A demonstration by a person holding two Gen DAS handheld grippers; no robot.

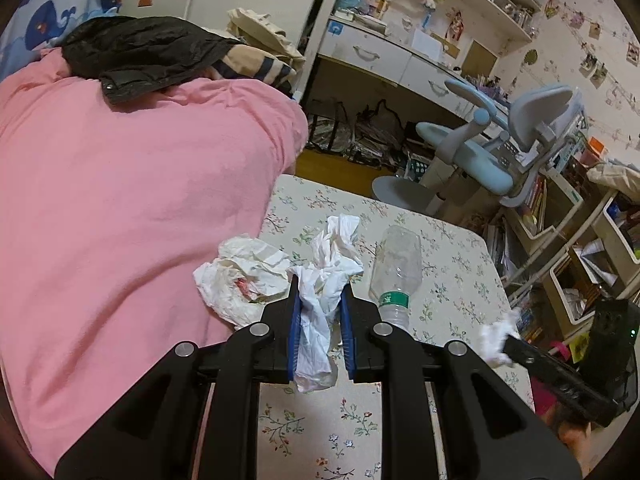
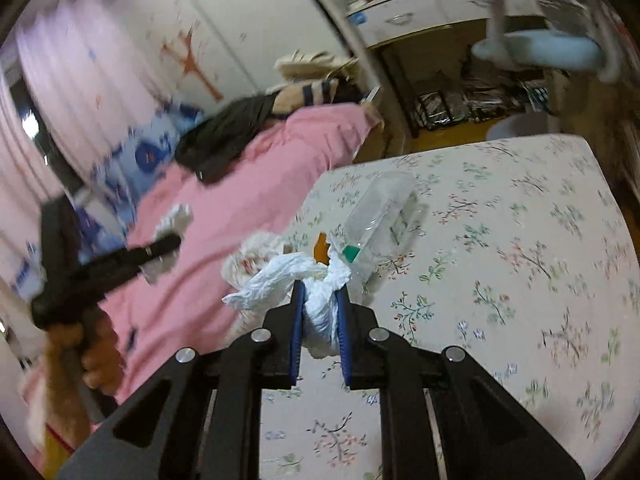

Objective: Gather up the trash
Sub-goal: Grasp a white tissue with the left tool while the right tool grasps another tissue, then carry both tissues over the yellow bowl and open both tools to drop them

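step: carry off tissues | left gripper [image 1: 320, 292] pinches a tissue [image 1: 320, 320] above the floral table [image 1: 452, 264] | right gripper [image 2: 320, 296] pinches another tissue [image 2: 316, 316] | tip: keep both pinches firm; the bottle [image 1: 396, 264] and wrapper [image 1: 240, 276] remain on the table

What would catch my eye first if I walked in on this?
Probably the two black grippers, each clamped on a crumpled white tissue: the left gripper and the right gripper, above the floral table. On it lie a clear plastic bottle and a crumpled wrapper, beside a big pink blanket.
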